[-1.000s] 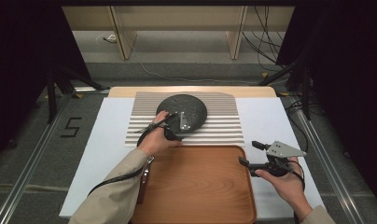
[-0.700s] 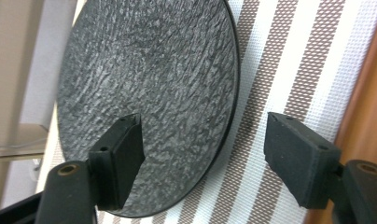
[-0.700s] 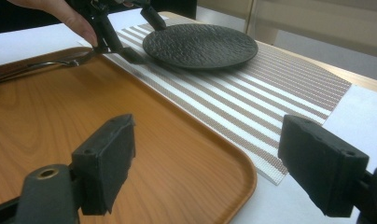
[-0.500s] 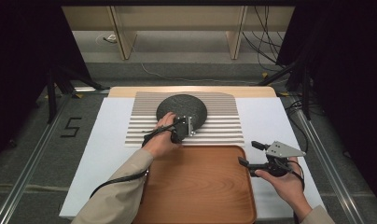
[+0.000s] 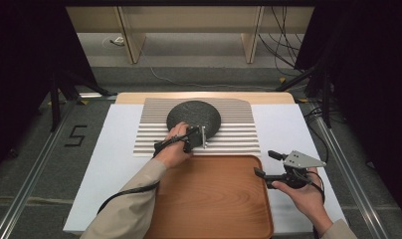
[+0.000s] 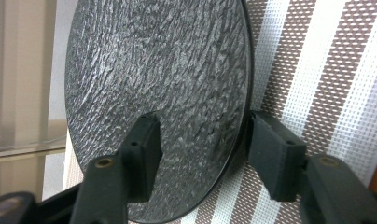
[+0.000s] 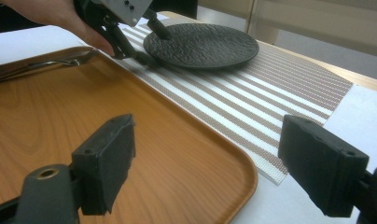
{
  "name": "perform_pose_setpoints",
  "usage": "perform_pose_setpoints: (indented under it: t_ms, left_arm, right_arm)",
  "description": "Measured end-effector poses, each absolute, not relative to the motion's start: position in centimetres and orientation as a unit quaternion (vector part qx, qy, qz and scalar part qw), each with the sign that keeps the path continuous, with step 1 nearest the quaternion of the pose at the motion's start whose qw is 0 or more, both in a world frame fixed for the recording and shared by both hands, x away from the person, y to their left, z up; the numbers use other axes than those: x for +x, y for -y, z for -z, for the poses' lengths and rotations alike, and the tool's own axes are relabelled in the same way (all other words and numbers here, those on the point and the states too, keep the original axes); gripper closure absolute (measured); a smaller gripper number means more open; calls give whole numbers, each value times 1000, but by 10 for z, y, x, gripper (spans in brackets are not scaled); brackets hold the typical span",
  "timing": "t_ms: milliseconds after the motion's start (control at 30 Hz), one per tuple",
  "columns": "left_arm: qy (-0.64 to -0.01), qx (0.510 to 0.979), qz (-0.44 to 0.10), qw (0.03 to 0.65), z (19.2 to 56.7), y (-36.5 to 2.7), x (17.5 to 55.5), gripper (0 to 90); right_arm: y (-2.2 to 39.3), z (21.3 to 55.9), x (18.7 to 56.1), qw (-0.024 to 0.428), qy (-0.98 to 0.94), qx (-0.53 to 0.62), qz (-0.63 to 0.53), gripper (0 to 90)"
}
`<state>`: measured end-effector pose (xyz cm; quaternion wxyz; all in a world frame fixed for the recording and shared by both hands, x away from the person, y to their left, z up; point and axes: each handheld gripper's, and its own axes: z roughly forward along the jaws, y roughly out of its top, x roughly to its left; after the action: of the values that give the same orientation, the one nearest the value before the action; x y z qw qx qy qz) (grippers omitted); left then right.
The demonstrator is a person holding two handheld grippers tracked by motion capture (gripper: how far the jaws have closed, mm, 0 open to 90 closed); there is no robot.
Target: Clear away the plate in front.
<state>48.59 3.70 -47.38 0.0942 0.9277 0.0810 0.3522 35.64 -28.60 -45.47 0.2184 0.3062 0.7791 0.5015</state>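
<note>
Since a second ago, my left tongs (image 5: 203,138) have slid back to the dark round plate's (image 5: 194,118) near rim, jaws closing around its edge. From the high view, the plate lies on a striped mat (image 5: 239,134) on the desk (image 5: 104,164), beyond a wooden tray (image 5: 214,199); my right tongs (image 5: 264,163) hover wide open at the tray's right edge. Left gripper view: one jaw sits over the plate (image 6: 158,84), one under, not quite pressing. Right gripper view: jaws wide above the tray (image 7: 144,140).
</note>
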Motion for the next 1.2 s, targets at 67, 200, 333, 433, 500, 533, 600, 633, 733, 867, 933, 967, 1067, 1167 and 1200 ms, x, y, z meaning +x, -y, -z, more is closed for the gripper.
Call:
perform_pose_setpoints:
  t_ms: [67, 200, 333, 433, 500, 533, 600, 633, 733, 867, 933, 967, 1067, 1167, 1200]
  left_arm:
    - [-84, 928, -350, 95, 475, -37, 486, 480]
    - [-77, 928, -354, 86, 476, -37, 487, 516]
    - [-74, 927, -358, 84, 478, -37, 488, 525]
    - [-74, 927, -359, 82, 480, -36, 487, 530]
    - [-77, 928, -357, 81, 481, -36, 487, 539]
    - [-74, 927, -358, 80, 481, -36, 487, 544]
    - [-62, 927, -363, 74, 481, -35, 488, 556]
    - [-62, 927, -363, 74, 481, -35, 488, 565]
    - [-66, 929, -357, 76, 482, -35, 487, 593]
    - [-56, 930, -357, 69, 483, -34, 487, 633]
    - [-63, 933, -348, 71, 485, -34, 485, 673]
    - [-54, 932, -351, 71, 485, -34, 485, 692]
    - [-46, 931, -357, 59, 485, -33, 484, 711]
    - [-45, 930, -360, 53, 486, -31, 482, 729]
    - [-39, 930, -363, 45, 485, -30, 481, 736]
  right_arm:
    - [286, 455, 356, 218, -779, 306, -501, 198]
    - [286, 455, 356, 218, -780, 306, -501, 198]
    - [286, 455, 357, 217, -779, 306, -502, 198]
    - [286, 455, 357, 216, -779, 306, -502, 198]
    - [286, 455, 357, 216, -779, 307, -502, 198]
    - [286, 455, 357, 216, -779, 306, -502, 198]
    - [286, 456, 357, 216, -780, 306, -502, 198]
    - [286, 456, 357, 216, -780, 307, -502, 198]
    - [286, 456, 357, 215, -782, 307, -499, 198]
    - [286, 457, 357, 212, -782, 308, -499, 197]
    - [286, 457, 357, 211, -782, 308, -499, 198]
    - [286, 457, 357, 211, -782, 308, -499, 197]
    - [285, 457, 357, 210, -783, 308, -499, 198]
    - [285, 457, 357, 209, -783, 308, -499, 198]
    - [286, 457, 357, 209, -783, 308, -498, 198]
